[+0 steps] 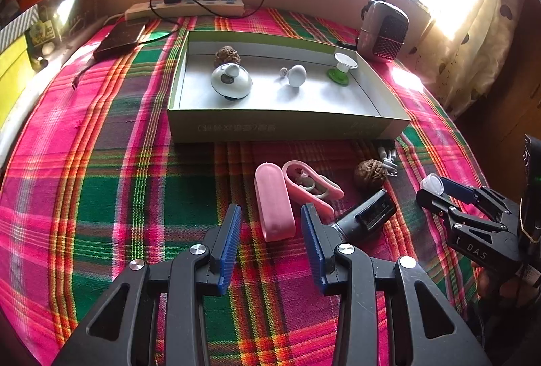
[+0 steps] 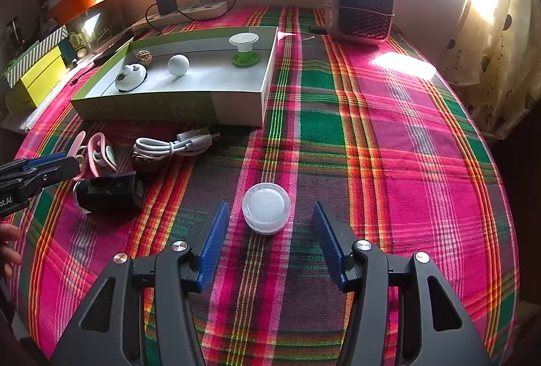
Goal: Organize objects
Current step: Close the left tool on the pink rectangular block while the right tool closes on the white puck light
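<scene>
The right gripper (image 2: 267,230) is hovering, jaws wide, straddling the small white jar (image 2: 266,212) on the surface, probably aiming to box (image 2: 236,105) it; the left gripper (image 1: 270,230) is waiting, jaws empty, beside the pink case (image 1: 273,203).

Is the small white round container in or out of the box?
Out. The white round container sits on the plaid cloth, apart from the box, between the open pads of the right hand-held gripper.

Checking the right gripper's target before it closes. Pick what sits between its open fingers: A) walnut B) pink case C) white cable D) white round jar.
D: in the right wrist view the white round jar sits on the cloth between the open pads of the right gripper, untouched.
</scene>
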`<state>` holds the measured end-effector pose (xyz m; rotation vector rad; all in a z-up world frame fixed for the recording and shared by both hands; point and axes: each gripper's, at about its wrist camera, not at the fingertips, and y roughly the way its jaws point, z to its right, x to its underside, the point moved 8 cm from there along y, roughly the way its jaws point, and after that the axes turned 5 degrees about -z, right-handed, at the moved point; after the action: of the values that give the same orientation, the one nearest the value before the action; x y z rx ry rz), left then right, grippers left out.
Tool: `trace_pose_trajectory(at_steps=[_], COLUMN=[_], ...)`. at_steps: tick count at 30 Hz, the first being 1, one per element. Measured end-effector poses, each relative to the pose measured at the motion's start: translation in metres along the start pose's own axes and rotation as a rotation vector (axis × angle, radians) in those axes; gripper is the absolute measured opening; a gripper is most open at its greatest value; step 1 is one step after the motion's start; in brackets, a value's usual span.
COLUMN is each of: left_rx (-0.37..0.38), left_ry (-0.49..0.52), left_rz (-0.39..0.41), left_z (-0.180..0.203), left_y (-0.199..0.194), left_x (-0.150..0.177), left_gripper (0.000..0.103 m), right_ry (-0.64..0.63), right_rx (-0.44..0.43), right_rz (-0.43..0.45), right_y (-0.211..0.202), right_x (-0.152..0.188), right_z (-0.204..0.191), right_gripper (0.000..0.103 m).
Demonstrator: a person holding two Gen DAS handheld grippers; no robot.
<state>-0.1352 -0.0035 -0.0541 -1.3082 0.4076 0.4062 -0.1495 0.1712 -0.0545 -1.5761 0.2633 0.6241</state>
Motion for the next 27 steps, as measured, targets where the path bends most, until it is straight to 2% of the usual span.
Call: trace_pose_trajectory(at_steps=[6,11,27], left_rx=[-0.037,-0.042,-0.064], left_ry=[0.02,0.033,0.047], left_rz=[-0.01,-0.007,0.004], left_z=[-0.003,-0.003,-0.003], left_y=[0.007,0.008,0.012], left_x=[-0.002,-0.004,-0.009], left_gripper=[0.035,0.035,0.033], right_ry=[0.0,0.01,0.015], right_rx=[0.008,0.011,0.016], right_rz=[0.0,-0.004,0.009], right_y=[0.001,0.004,0.004], right_x=[-0.002,-0.004,-0.004], right_z=[0.002,0.005,0.006], right_gripper=[0.053,0.059,0.059])
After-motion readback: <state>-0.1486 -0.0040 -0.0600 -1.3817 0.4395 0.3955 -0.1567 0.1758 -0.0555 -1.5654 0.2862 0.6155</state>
